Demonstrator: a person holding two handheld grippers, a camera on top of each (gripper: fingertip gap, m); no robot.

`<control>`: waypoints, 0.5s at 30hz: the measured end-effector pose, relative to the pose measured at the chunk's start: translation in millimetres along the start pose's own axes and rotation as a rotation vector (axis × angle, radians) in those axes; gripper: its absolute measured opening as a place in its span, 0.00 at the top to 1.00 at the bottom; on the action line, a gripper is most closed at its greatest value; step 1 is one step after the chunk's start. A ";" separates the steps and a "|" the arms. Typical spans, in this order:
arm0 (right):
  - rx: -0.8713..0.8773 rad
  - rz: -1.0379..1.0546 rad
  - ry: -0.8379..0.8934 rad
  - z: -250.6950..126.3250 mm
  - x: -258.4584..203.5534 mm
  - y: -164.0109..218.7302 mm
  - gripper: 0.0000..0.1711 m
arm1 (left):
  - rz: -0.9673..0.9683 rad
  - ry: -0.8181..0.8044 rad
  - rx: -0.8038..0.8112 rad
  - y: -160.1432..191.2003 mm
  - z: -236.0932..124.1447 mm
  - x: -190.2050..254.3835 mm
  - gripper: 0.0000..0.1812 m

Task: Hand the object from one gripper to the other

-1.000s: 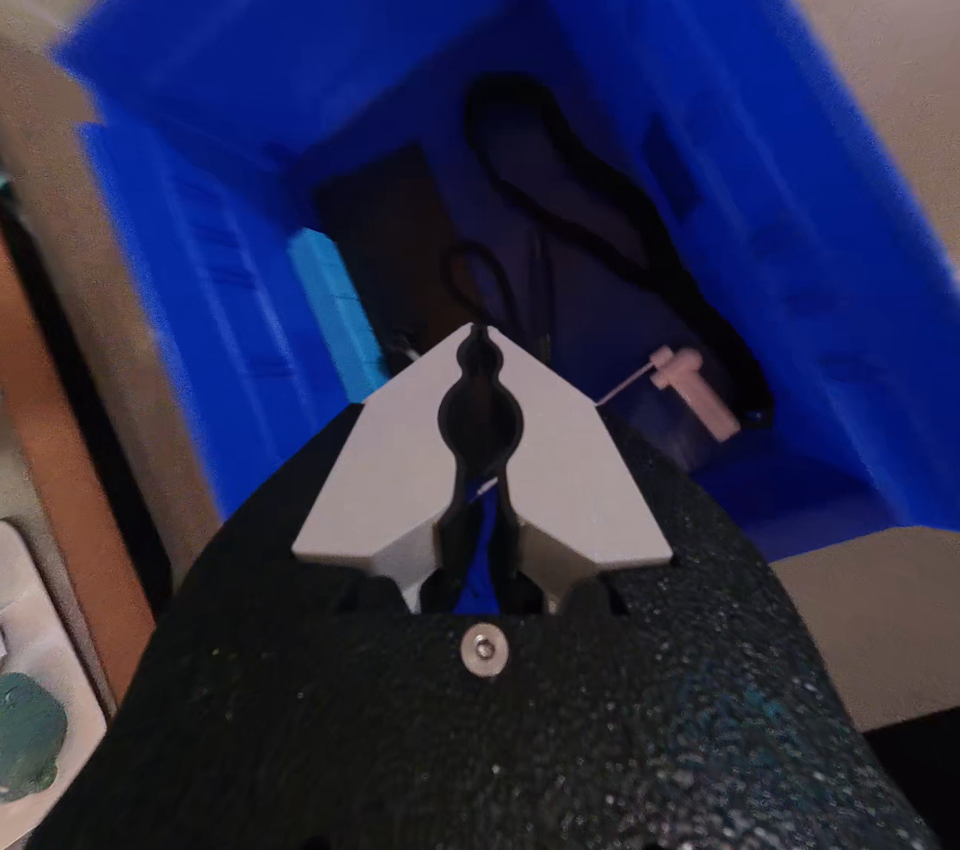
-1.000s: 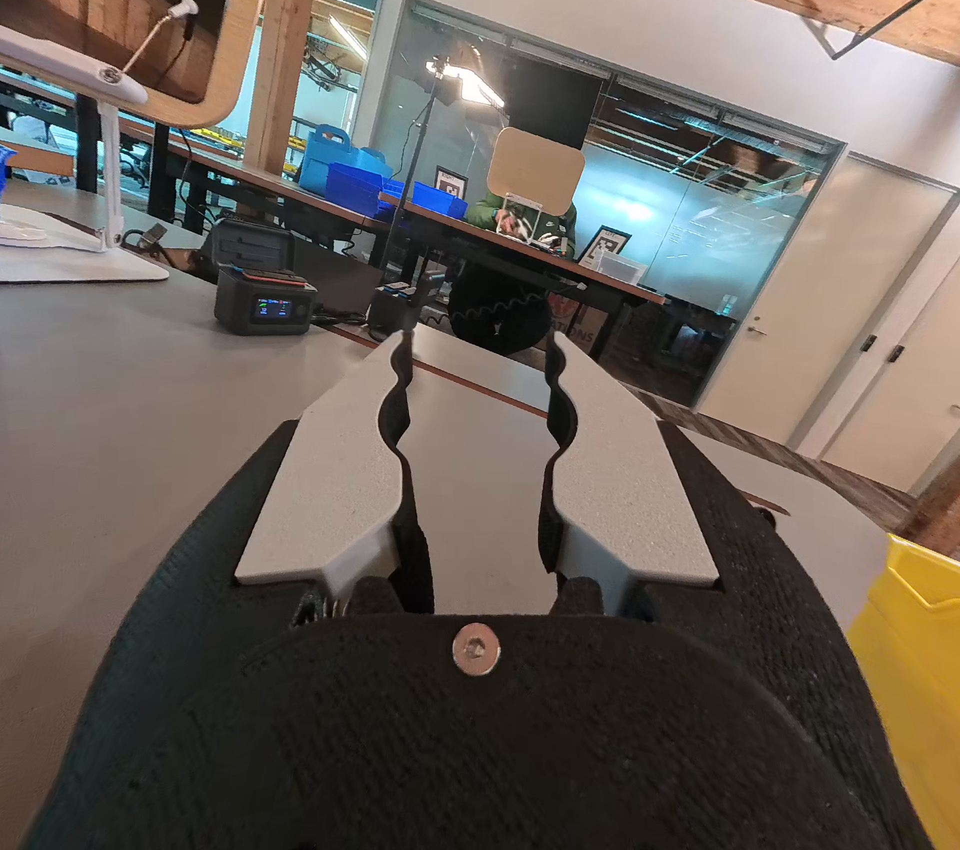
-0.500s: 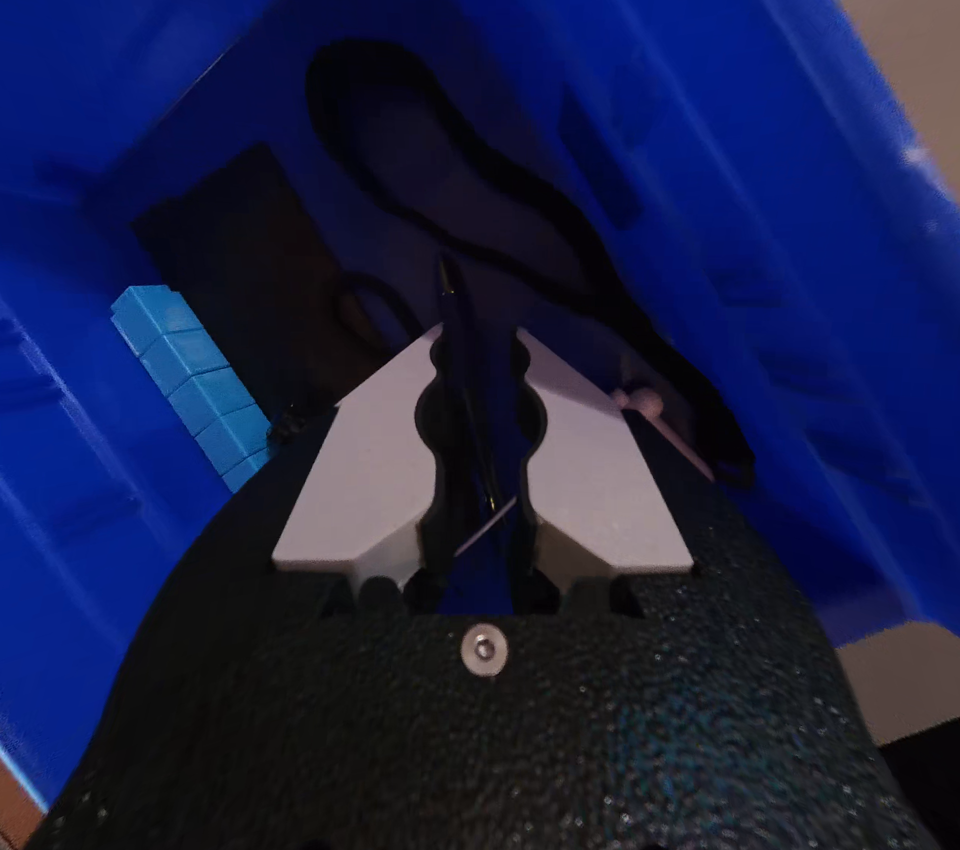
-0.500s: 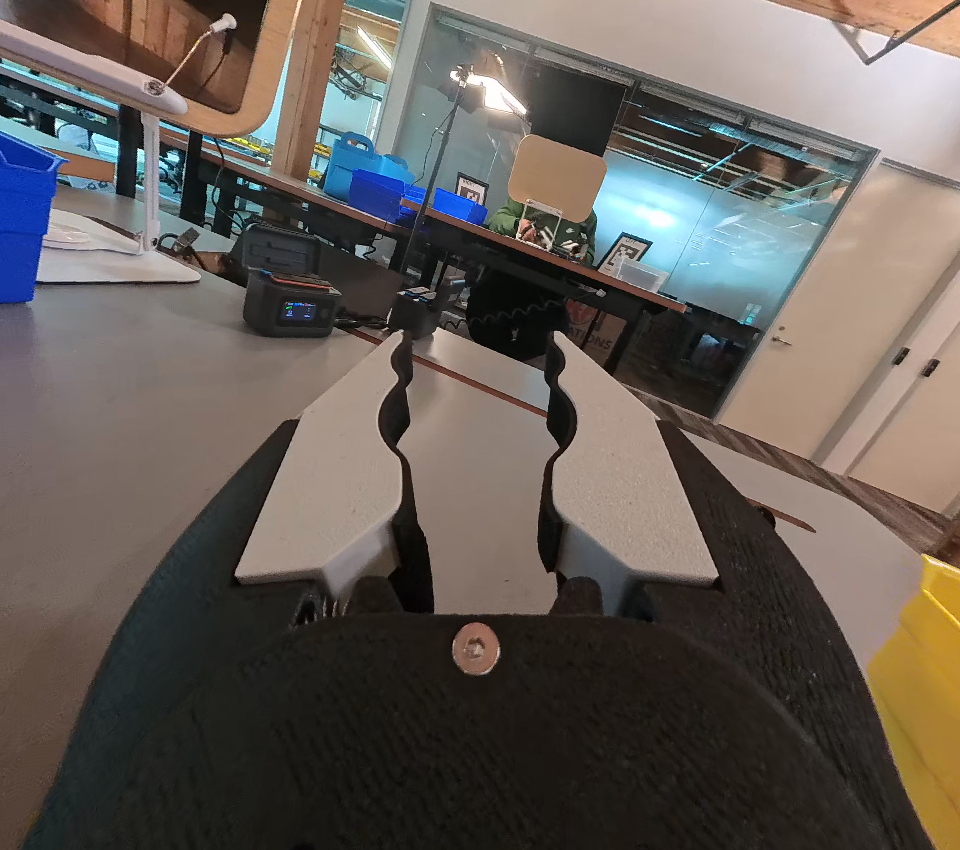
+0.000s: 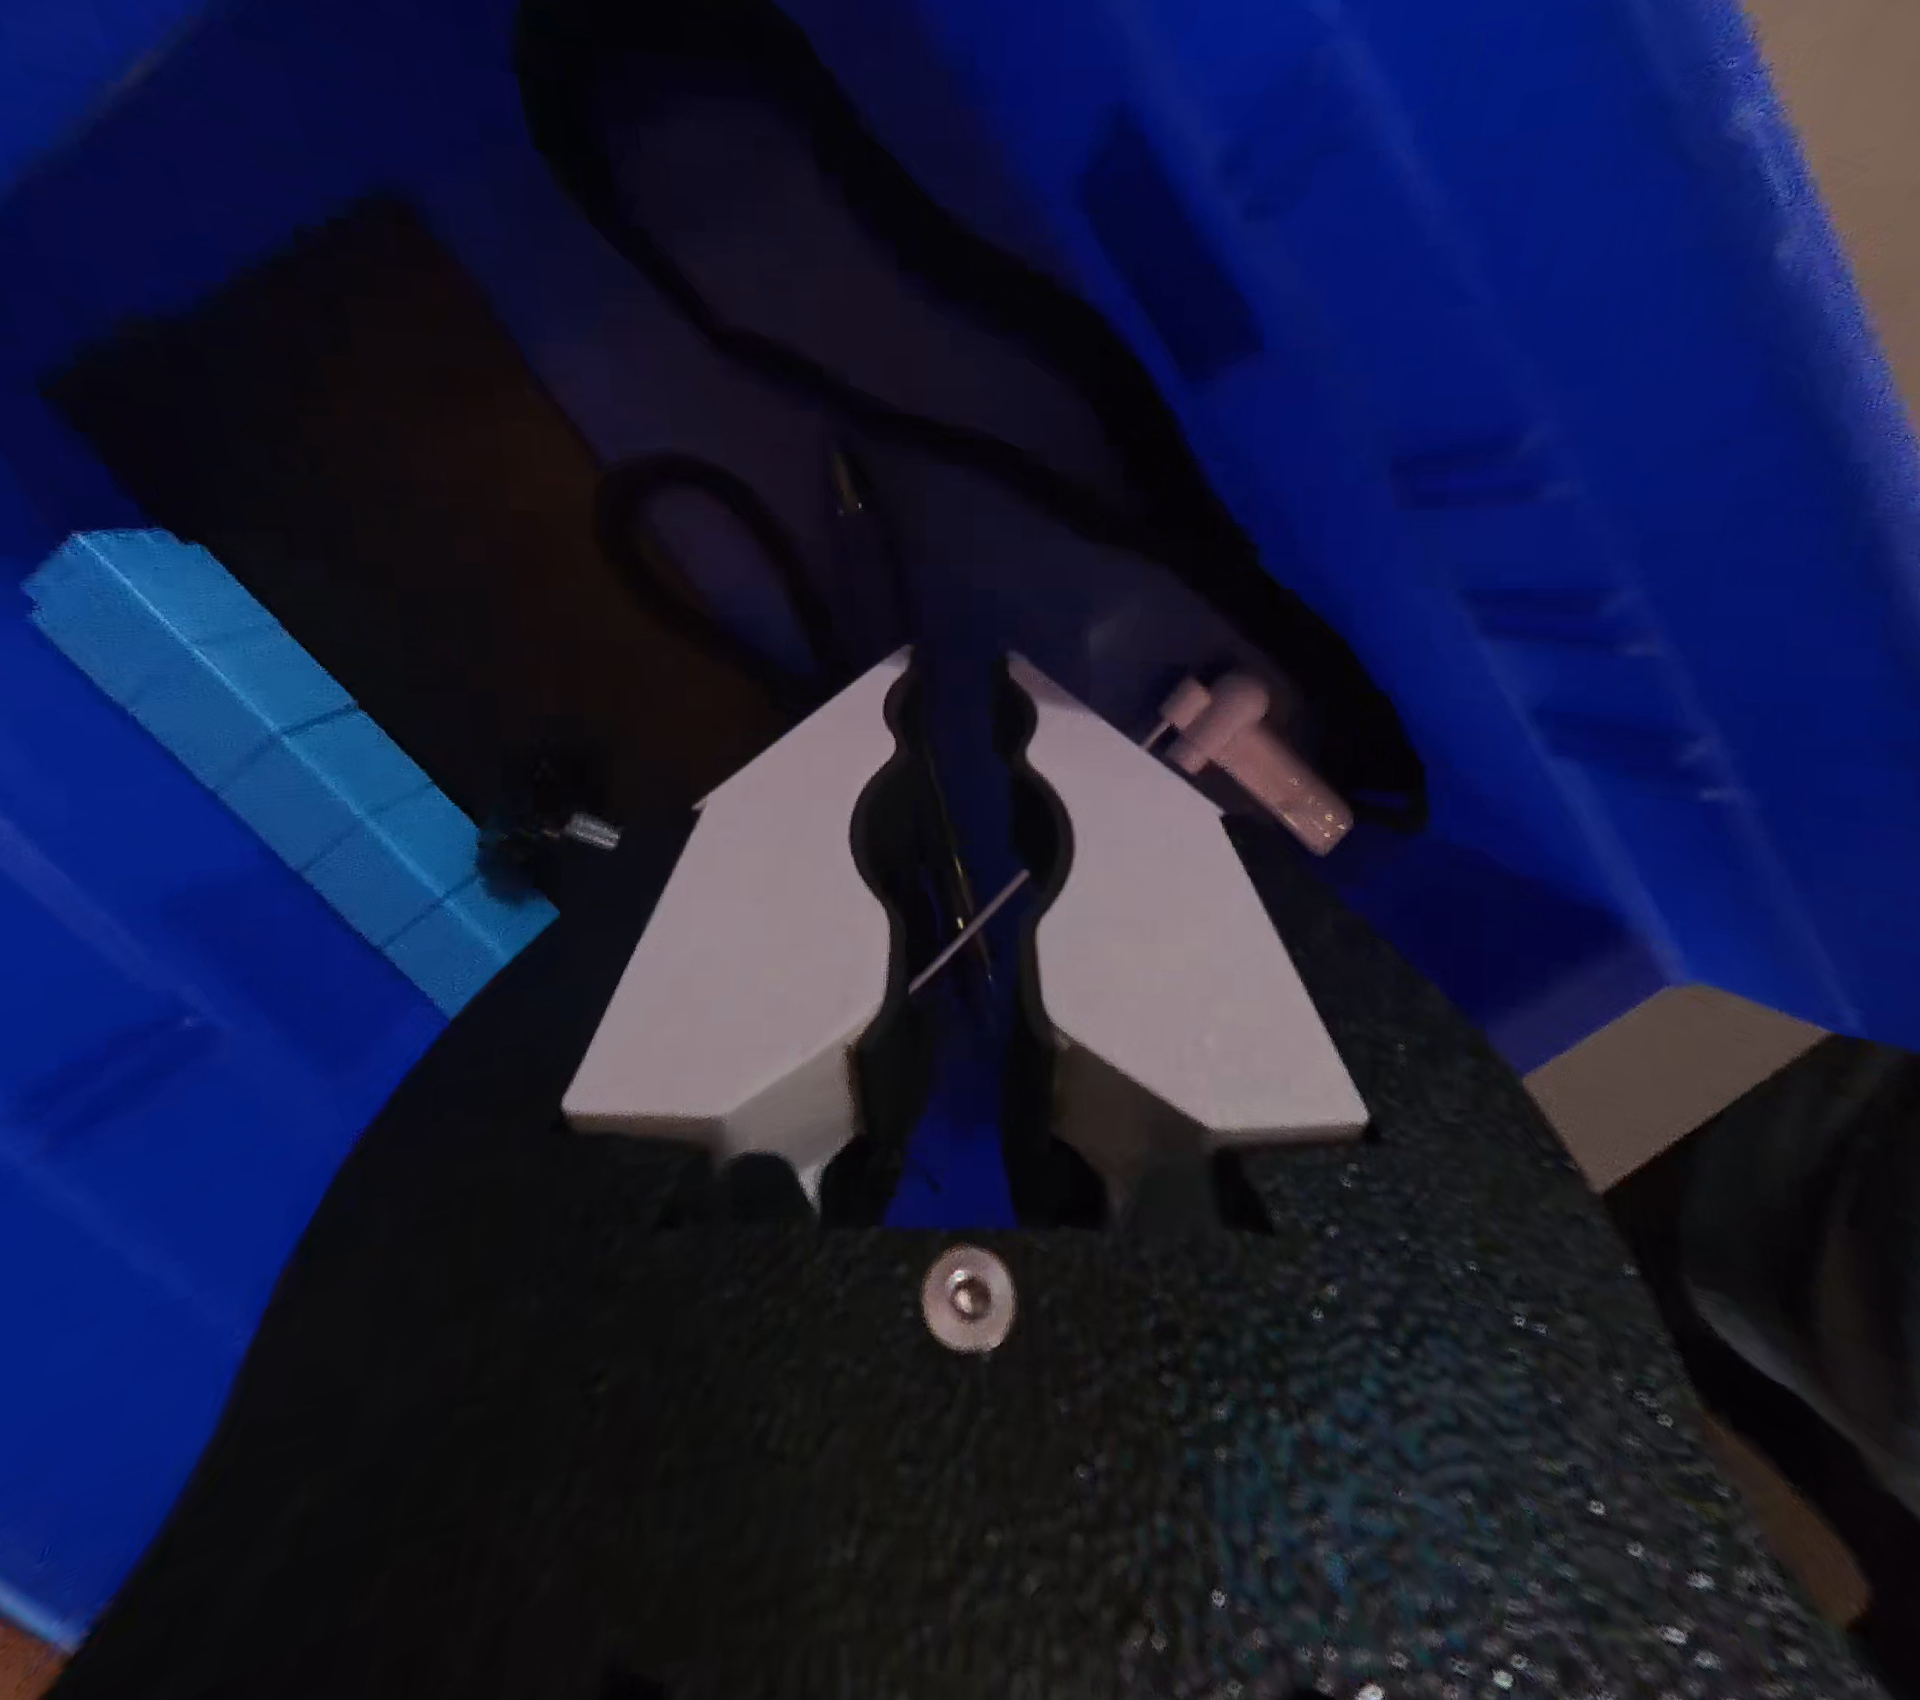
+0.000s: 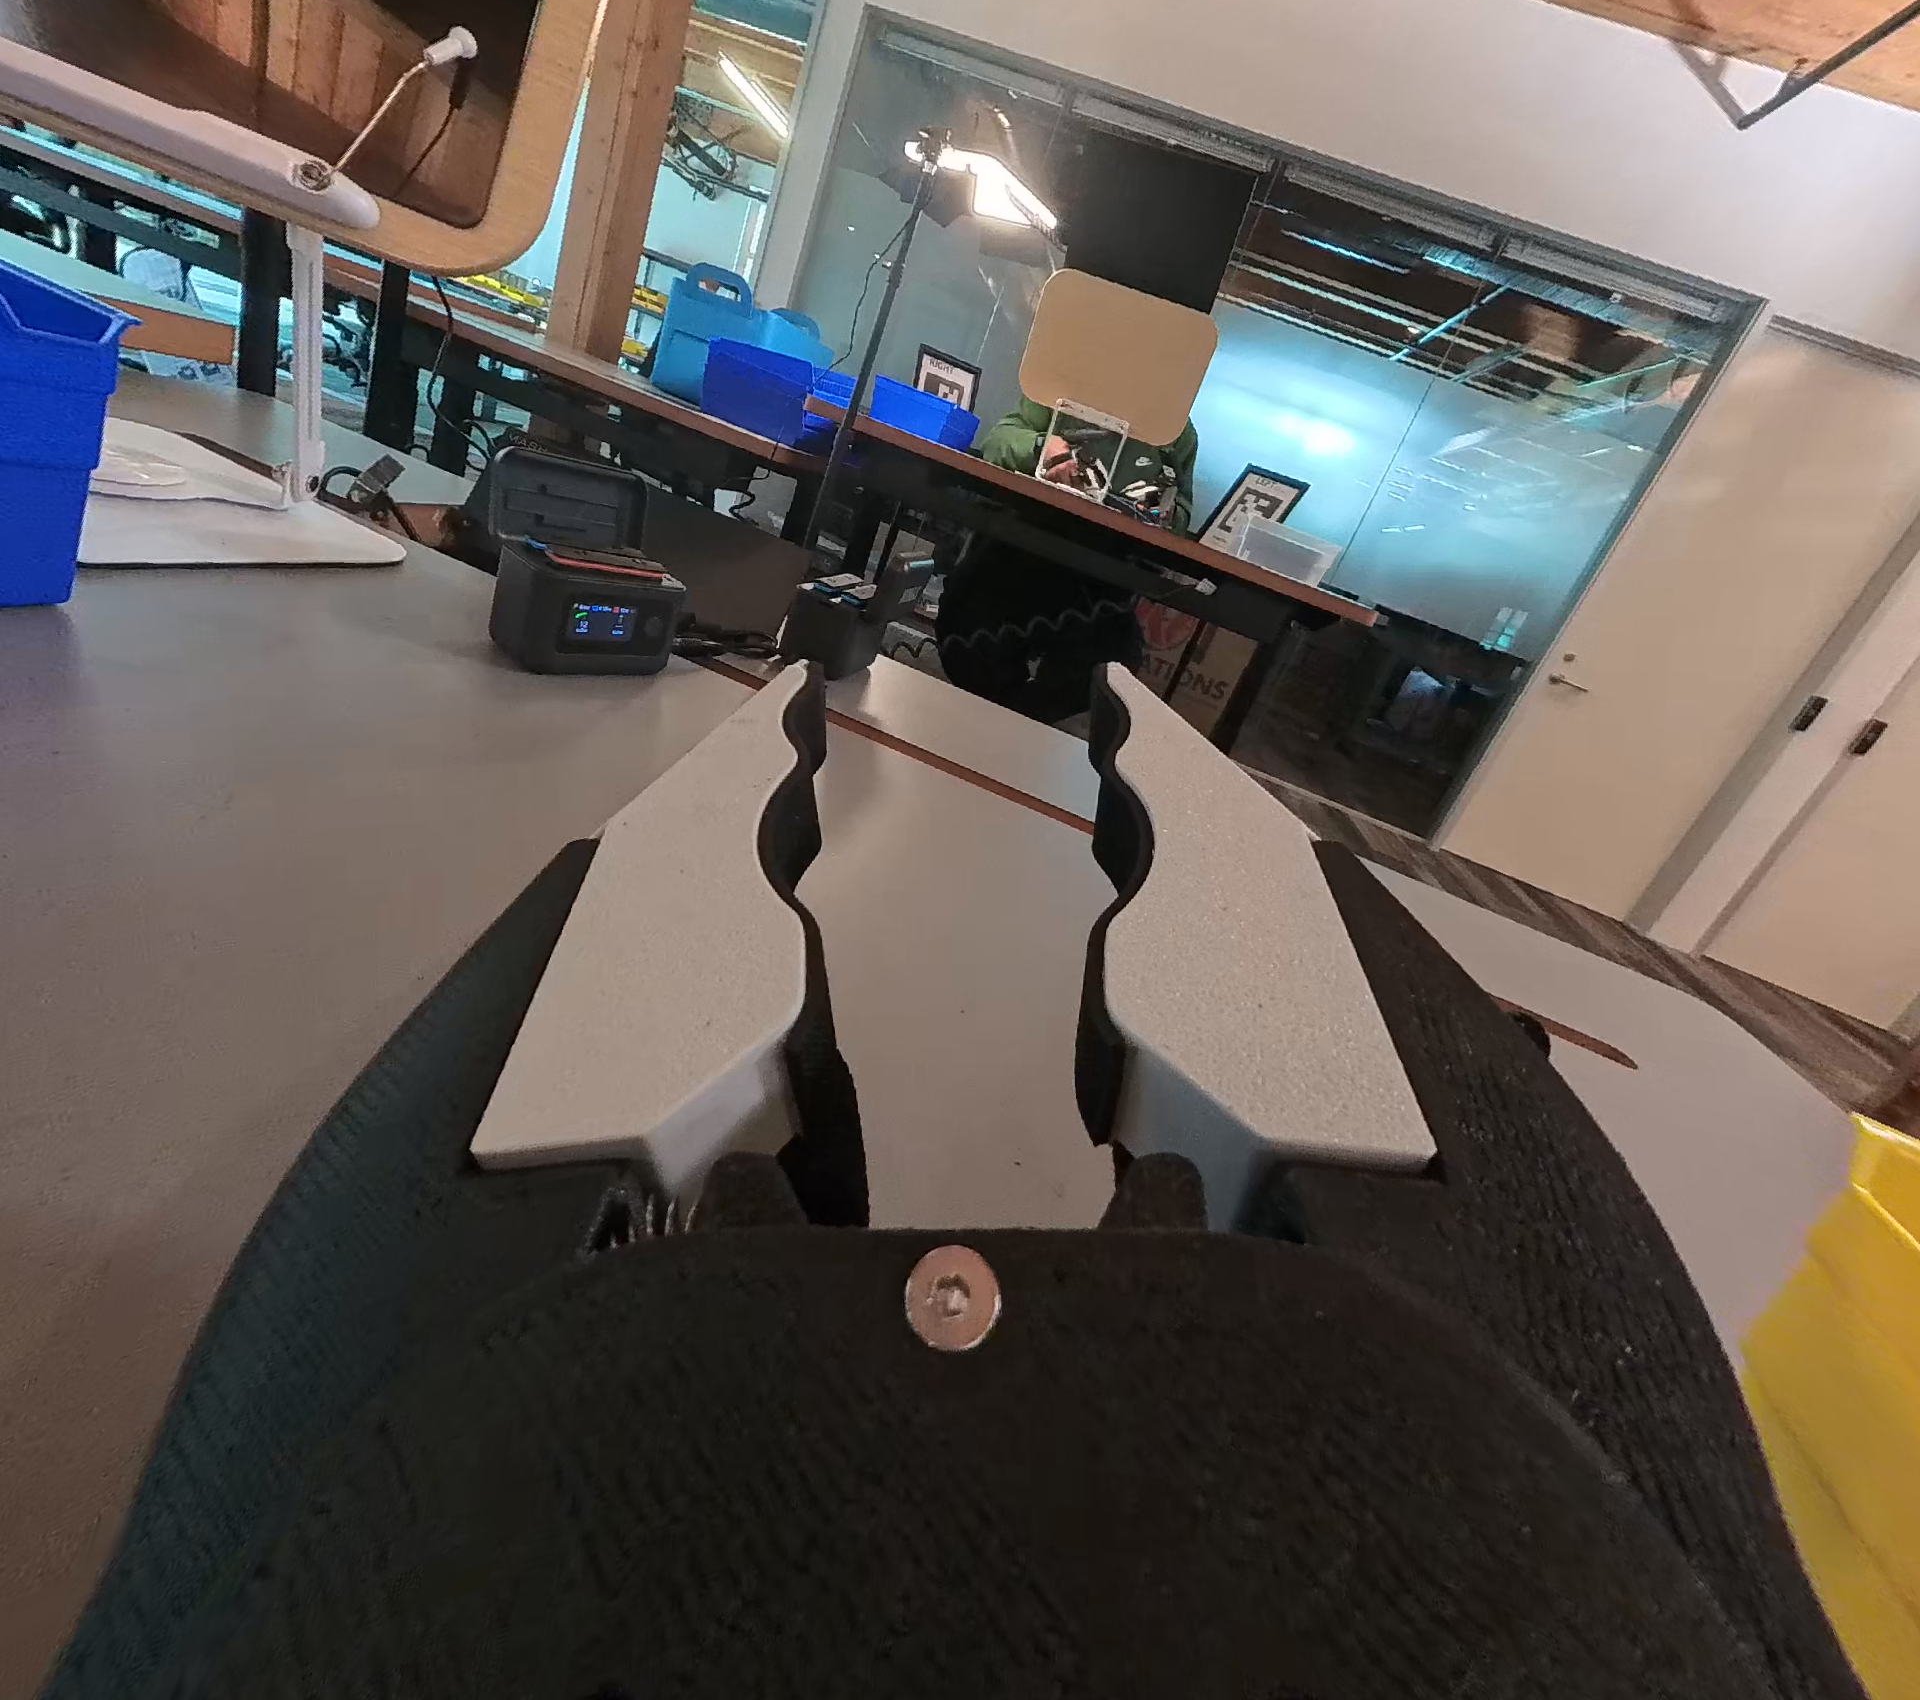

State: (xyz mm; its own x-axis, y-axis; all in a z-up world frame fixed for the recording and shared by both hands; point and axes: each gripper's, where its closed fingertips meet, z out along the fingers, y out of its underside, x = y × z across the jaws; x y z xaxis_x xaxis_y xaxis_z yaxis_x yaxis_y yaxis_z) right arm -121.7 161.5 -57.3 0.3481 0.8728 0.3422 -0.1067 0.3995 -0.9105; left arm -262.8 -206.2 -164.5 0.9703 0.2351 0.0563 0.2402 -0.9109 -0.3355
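In the left wrist view, the left gripper [image 5: 961, 674] is seen reaching down into a blue bin [image 5: 1403, 216], with its grey fingers [image 5: 774, 912] drawn close together and only a narrow gap left at the tips. A thin dark object [image 5: 951, 861] with a fine metal rod across it is seen in that gap, but whether it is actually clamped cannot be told in the dim light. On the bin floor, a black cord [image 5: 935, 237] is laid in loops ahead of the gripper, a pale plastic piece [image 5: 1252, 746] is seen just beside the right finger, and a light blue block [image 5: 281, 746] is set against the left wall. In the right wrist view, the right gripper [image 6: 956, 689] is held low over a grey table [image 6: 260, 819], with its fingers spread well apart and nothing between them. A black device with a lit screen [image 6: 587, 611] is seen farther back on the table, a blue bin at the left edge, and a yellow bin [image 6: 1860, 1401] at the lower right.
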 end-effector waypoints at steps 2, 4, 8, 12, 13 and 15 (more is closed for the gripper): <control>0.000 0.001 0.001 0.3 0.1 0.0 0.71 | -0.024 0.031 0.014 0.9 2.5 1.6 0.93; 0.000 -0.001 -0.002 0.4 -0.6 0.1 0.71 | -0.037 0.056 0.023 0.3 4.8 3.2 0.95; 0.001 -0.003 -0.005 0.2 -1.4 -0.3 0.71 | -0.003 0.051 -0.013 1.6 12.8 10.4 0.97; 0.003 0.006 -0.003 0.0 -0.7 -0.4 0.71 | -0.016 0.034 0.096 -14.3 -1.9 4.8 0.96; 0.002 0.005 -0.005 0.1 -1.1 -0.3 0.71 | -0.028 0.035 0.139 -19.6 -6.2 1.1 0.96; 0.001 -0.001 -0.008 0.6 -2.1 -0.2 0.71 | -0.034 0.037 0.130 -16.6 -5.0 -4.2 0.94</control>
State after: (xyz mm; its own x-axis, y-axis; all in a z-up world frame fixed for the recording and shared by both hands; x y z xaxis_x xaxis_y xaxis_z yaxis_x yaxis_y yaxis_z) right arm -123.0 159.7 -57.7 0.3407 0.8747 0.3447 -0.1076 0.4005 -0.9100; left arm -270.7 -193.8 -154.5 0.9625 0.2507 0.1033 0.2700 -0.8503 -0.4517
